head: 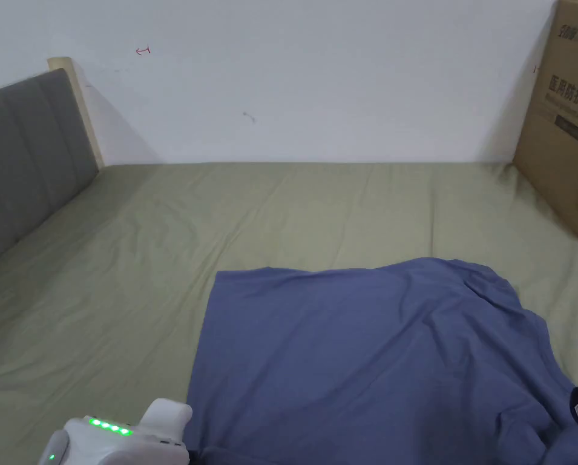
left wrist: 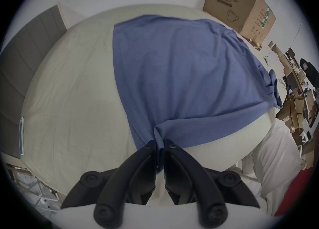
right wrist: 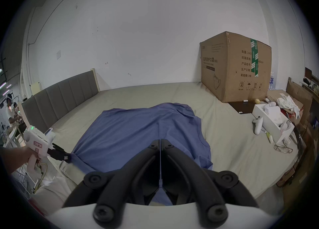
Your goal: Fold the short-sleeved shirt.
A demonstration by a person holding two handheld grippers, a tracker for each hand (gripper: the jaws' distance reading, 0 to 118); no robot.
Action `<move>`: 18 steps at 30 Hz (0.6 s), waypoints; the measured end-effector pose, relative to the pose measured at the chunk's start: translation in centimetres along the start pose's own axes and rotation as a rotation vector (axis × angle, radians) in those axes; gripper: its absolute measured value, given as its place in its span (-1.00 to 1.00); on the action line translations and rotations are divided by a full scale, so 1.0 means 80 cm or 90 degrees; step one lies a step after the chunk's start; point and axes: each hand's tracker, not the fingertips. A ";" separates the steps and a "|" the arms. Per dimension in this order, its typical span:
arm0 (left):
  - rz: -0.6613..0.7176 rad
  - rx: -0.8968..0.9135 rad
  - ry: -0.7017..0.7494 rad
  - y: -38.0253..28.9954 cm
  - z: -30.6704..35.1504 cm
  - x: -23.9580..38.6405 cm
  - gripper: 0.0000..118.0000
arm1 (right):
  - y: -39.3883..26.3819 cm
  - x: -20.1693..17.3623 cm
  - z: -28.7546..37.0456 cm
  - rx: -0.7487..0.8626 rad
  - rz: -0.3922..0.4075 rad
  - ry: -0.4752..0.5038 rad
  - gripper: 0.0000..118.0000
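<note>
Two claws, both clenched on the same blue shirt [head: 366,357]. My left claw [left wrist: 160,144] has its jaws pressed together on a bunched corner of cloth at the near edge; the fabric gathers into a pinch between the tips and fans out from there. My right claw [right wrist: 160,144] is likewise closed tight, with a thin fold of the shirt trapped between the jaws and more cloth hanging below them. From the right gripper view I see the left claw [right wrist: 59,154] off to the side, gripping the far near-corner, so the edge between the two is stretched fairly taut. I judge that I hold it this way to keep one edge straight, ready to carry it over as a fold.

Outward, the shirt lies spread on the bed [head: 130,266], on an olive sheet, mostly flat with rumples and a bunched sleeve toward the right side. Its far edge is straight on the left and rounded and wrinkled on the right.

Beyond the shirt the sheet is bare up to the wall [head: 318,79], and bare to the left as far as the grey headboard [head: 27,151]. That gives me good room to lift and lay forward. To the right a large box [head: 563,127] stands on the bed near the shirt's rumpled side, so I would judge swinging that way is tighter.
</note>
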 end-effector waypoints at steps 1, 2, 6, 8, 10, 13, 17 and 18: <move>0.010 0.021 -0.010 -0.007 0.006 0.000 -0.87 | -0.002 0.008 0.001 -0.002 -0.003 -0.001 -1.00; 0.024 0.051 -0.010 -0.007 0.028 0.005 -0.87 | -0.004 0.018 0.001 -0.016 -0.015 0.002 -1.00; 0.056 0.169 -0.029 -0.036 0.057 0.001 -0.87 | -0.024 0.062 -0.009 -0.121 -0.051 -0.039 -0.72; 0.065 0.178 -0.044 -0.041 0.063 -0.001 -0.87 | -0.044 0.095 -0.027 -0.211 -0.095 -0.029 -0.09; 0.055 0.170 -0.031 -0.033 0.066 0.003 -0.87 | -0.068 0.112 -0.047 -0.314 -0.111 -0.048 0.70; 0.048 0.160 -0.020 -0.044 0.063 0.008 -0.87 | -0.087 0.119 -0.070 -0.336 -0.089 -0.058 0.96; 0.066 0.142 -0.037 -0.042 0.065 0.020 -0.87 | -0.107 0.107 -0.094 -0.433 -0.015 -0.044 0.94; 0.067 0.138 -0.036 -0.034 0.063 0.020 -0.87 | -0.104 0.102 -0.093 -0.417 0.000 -0.033 0.69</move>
